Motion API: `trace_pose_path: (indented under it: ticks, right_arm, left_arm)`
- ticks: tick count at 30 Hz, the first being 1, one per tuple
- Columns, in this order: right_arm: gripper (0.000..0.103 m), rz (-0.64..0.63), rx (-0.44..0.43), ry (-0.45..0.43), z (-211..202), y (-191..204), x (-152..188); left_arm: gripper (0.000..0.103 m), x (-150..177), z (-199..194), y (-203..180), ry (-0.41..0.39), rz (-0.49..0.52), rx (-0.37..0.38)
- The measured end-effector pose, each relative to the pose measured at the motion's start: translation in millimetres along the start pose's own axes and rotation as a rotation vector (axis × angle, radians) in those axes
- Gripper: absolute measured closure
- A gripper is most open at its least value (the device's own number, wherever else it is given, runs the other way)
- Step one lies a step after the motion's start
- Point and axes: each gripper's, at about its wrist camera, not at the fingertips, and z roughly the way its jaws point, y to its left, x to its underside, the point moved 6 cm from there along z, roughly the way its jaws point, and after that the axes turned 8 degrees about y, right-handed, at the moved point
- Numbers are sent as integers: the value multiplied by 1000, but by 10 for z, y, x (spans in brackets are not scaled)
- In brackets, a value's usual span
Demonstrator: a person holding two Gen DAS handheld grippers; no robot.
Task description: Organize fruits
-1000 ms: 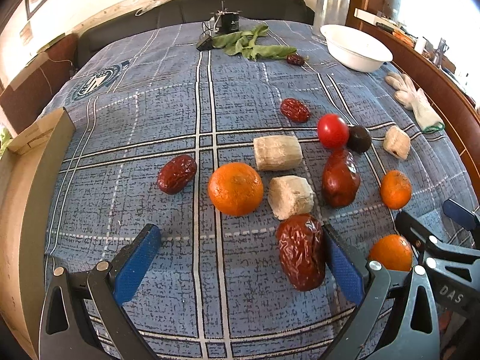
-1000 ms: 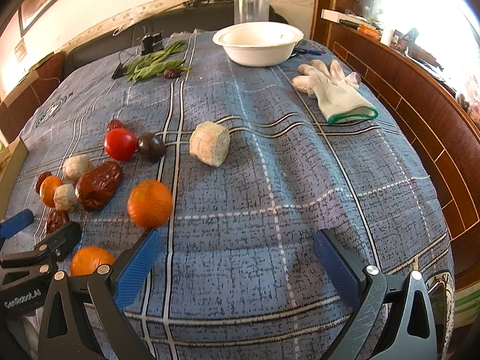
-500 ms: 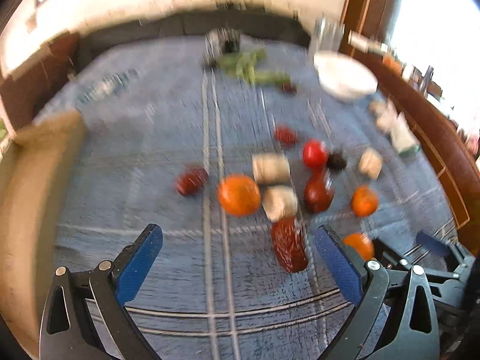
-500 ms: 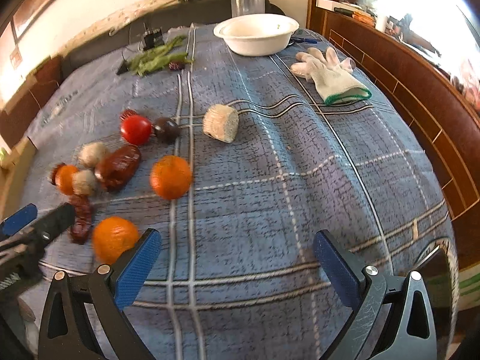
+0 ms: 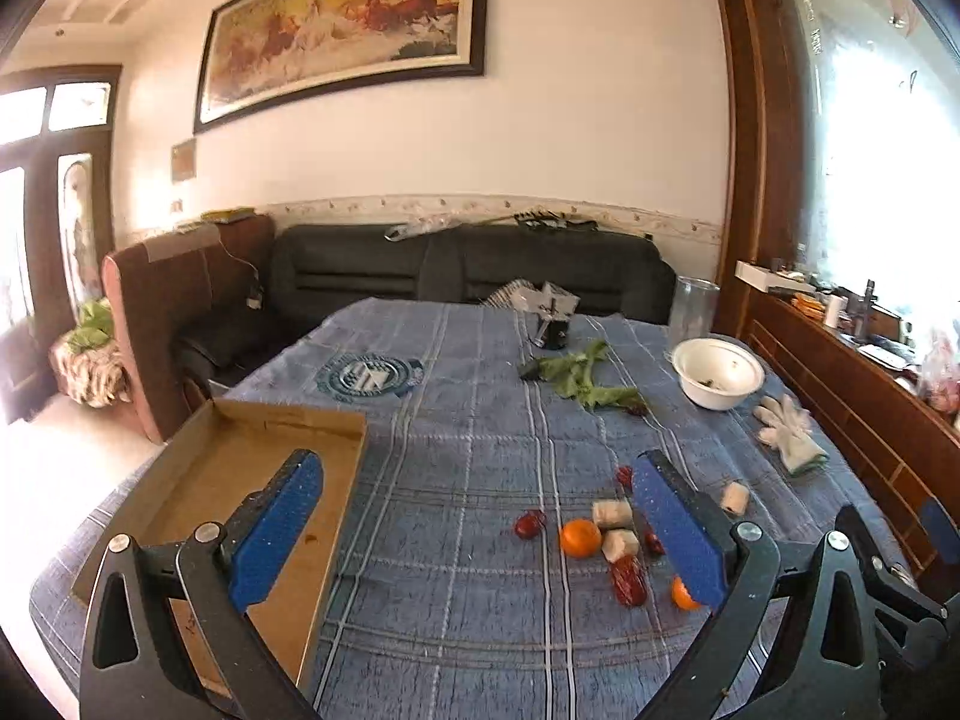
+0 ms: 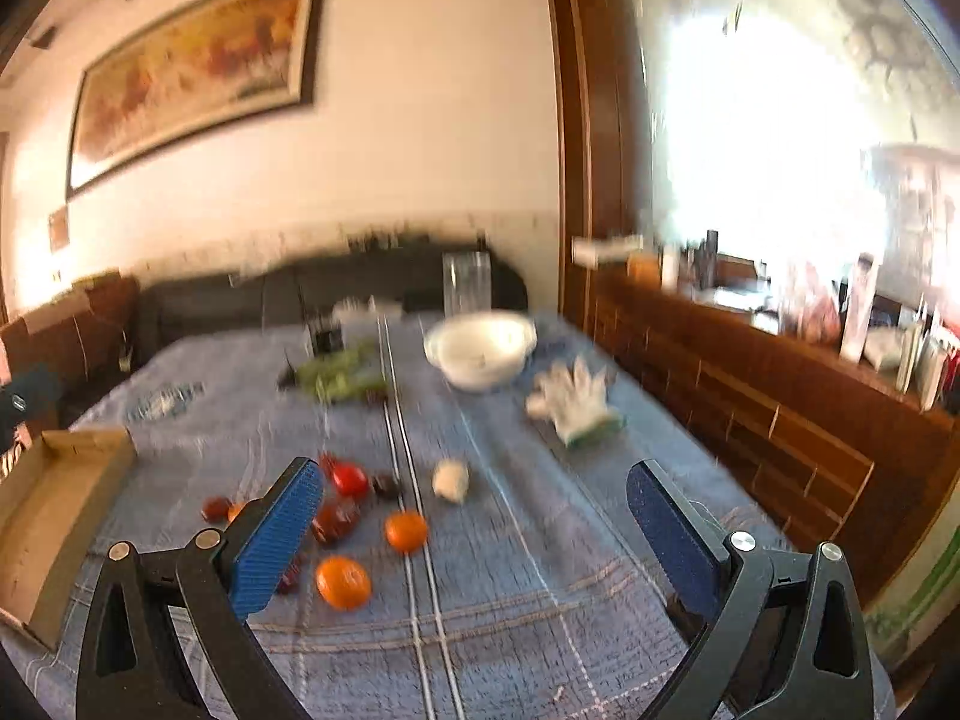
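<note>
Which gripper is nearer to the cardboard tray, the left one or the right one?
Left. The left gripper hangs open at the cardboard tray's inner edge; the right gripper, open too, is beyond the fruit pile.

Daylight glares through the window (image 5: 870, 138) at right; right wrist view motion-blurred; left sharp; fisheye bends edges.

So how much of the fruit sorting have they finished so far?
Nothing looks sorted yet. The cardboard tray shows no fruit, and the oranges, dates and tomato lie scattered on the tablecloth. Both the left gripper and right gripper are open and empty.
</note>
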Motion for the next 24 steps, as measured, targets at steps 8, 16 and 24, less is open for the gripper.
trace_pose_path:
  ticks: [8,16,24]
  right_arm:
    - [0,38,-28,10,-144,29,28]
    - [0,19,-32,34,-200,97,73]
    - [0,18,-54,73,-166,115,122]
  left_arm:
    - [0,83,-174,152,-33,-34,10]
    - [0,115,-273,132,-27,1,33]
    - [0,182,-228,13,-10,61,47]
